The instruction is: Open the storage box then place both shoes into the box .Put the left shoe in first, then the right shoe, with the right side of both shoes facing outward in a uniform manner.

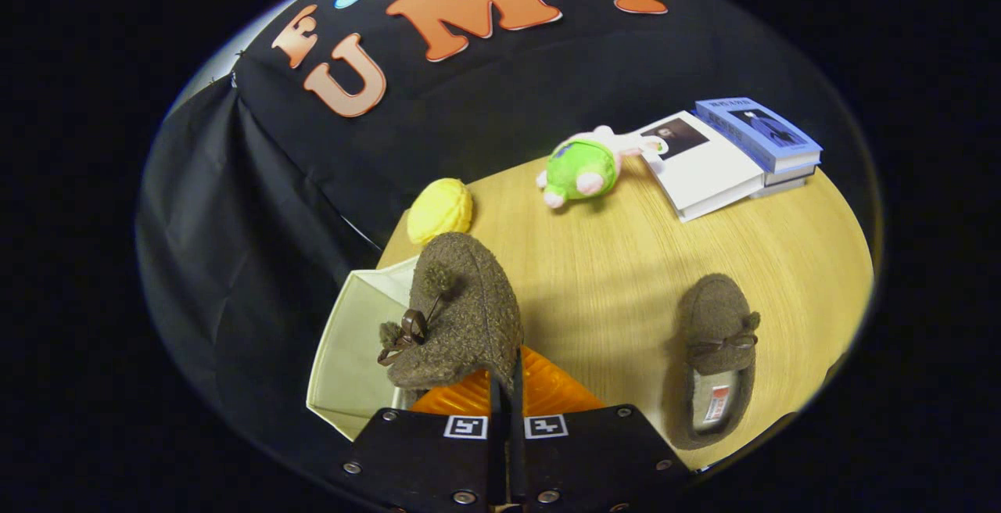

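The black cloth wall of the booth wraps the back and left of the scene, and before it lies the pale wood-grain tabletop (626, 263), lit warmly and bare through its middle. On the near left corner of the tabletop sits the storage box (352, 364), its cream inside showing and its mouth open, so the opening step looks done. At the far side rest a stack of books (727, 157), a green plush toy (583, 169) just beside them, and a yellow ball (440, 210) near the cloth; none of these belongs to the job.

The claw (504, 399) is closed narrow on the held shoe (461, 313), both fingers pinching its heel end, so the shoe hangs toe-forward over the box's right wall. Judging by the order asked, this should be the left shoe, though I cannot tell that for certain from its shape. It seems to be carried this way to drop into the box. The other shoe (715, 356) lies flat on the tabletop, well apart to the right, opening toward the claw, awaiting its turn.
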`<state>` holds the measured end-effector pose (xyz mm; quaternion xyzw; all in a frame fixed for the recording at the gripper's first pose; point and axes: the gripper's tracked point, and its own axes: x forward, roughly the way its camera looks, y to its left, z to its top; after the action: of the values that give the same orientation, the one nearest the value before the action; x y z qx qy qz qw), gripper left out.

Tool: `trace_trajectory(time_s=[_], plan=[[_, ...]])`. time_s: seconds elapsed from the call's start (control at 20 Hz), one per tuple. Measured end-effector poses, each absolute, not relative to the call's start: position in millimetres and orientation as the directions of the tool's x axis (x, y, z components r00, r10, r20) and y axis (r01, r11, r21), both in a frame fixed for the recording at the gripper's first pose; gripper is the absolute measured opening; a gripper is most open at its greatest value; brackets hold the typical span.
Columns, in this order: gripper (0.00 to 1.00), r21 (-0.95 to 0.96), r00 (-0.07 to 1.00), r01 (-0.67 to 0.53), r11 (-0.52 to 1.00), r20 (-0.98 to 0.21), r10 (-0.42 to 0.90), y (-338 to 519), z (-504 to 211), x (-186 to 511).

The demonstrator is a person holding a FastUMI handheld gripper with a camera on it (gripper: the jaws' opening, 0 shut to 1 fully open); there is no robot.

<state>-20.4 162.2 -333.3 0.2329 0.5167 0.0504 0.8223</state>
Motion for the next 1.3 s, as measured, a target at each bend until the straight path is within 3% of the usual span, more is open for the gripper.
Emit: trace_trajectory(time_s=[0.35, 0.9, 1.2, 1.3], plan=[[0.03, 0.507, 0.495, 0.109, 0.855, -0.774, 0.395, 231.6, -293.7, 5.3], [0.03, 0.512, 0.334, 0.163, 0.843, -0.833, 0.442, 320.8, -346.3, 3.9], [0.04, 0.457, 0.251, 0.242, 0.856, -0.882, 0.400, 338.3, -391.6, -13.8], [0.11, 0.464, 0.218, 0.261, 0.846, -0.883, 0.417, 345.7, -402.1, -17.9]])
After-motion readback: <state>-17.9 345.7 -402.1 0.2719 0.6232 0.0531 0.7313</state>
